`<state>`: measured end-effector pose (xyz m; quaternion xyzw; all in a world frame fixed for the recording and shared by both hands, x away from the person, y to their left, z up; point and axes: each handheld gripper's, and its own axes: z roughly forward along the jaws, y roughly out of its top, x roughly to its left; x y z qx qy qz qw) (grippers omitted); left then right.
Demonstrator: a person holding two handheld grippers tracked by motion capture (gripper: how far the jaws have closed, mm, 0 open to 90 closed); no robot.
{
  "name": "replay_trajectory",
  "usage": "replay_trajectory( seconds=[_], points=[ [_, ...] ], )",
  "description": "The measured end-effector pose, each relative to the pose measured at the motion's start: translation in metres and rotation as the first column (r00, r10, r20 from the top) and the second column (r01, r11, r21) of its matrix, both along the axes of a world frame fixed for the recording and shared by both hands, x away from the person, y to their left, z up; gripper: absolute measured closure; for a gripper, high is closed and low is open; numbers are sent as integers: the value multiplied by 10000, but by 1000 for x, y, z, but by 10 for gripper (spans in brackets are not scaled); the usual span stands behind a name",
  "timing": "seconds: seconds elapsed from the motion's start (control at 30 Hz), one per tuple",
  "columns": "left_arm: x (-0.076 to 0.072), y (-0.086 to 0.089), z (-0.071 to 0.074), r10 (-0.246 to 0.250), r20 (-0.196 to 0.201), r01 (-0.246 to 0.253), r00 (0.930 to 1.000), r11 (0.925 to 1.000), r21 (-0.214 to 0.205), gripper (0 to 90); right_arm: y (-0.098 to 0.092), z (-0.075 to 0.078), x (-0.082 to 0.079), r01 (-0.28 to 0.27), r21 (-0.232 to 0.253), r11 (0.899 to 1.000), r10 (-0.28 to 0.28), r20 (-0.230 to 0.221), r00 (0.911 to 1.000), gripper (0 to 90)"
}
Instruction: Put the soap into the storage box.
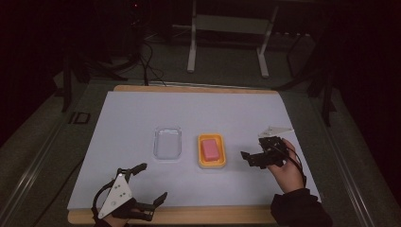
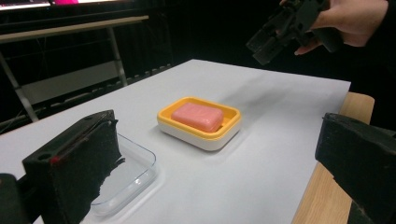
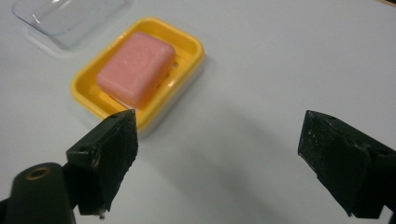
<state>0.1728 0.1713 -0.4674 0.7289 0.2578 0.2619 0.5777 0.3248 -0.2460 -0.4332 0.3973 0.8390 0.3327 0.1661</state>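
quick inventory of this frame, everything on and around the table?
soap bar: 1, pink, inside the yellow dish
soap dish: 1, yellow over a white base, table centre
clear lid: 1, transparent, beside the dish, on its left in the high view
table cover: 1, white, over a wooden tabletop
metal stand: 1, pale, on the floor beyond the table
left gripper: 1, black, open, near front edge
right gripper: 1, black, open, right of the dish
right hand: 1, dark sleeve

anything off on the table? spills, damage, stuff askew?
Nothing stands out. The pink soap lies in its yellow dish; the clear lid lies flat beside it. No spills.
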Motion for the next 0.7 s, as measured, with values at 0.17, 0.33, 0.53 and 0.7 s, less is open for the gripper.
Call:
replay_trajectory(
  seconds=[0.17, 0.33, 0.53, 0.7],
  points=[
    [0, 0, 0, -6, -7, 6, 10000, 10000, -9, 5, -13, -6, -10, 234, 103, 9997, -238, 371, 9990, 122],
    [0, -1, 0, -18, -10, 18, 10000, 10000, 11, 5, -24, -11, -17, 447, 218, 9988, -457, 489, 9978, 123],
    [0, -1, 0, -13, -15, 13, 10000, 10000, 18, 5, -33, -19, -25, 598, 398, 9974, -618, 528, 9967, 123],
    [-1, -1, 0, -22, 0, 22, 10000, 10000, 13, 5, -41, -26, -30, 733, 516, 9960, -760, 520, 9958, 123]
  ],
)
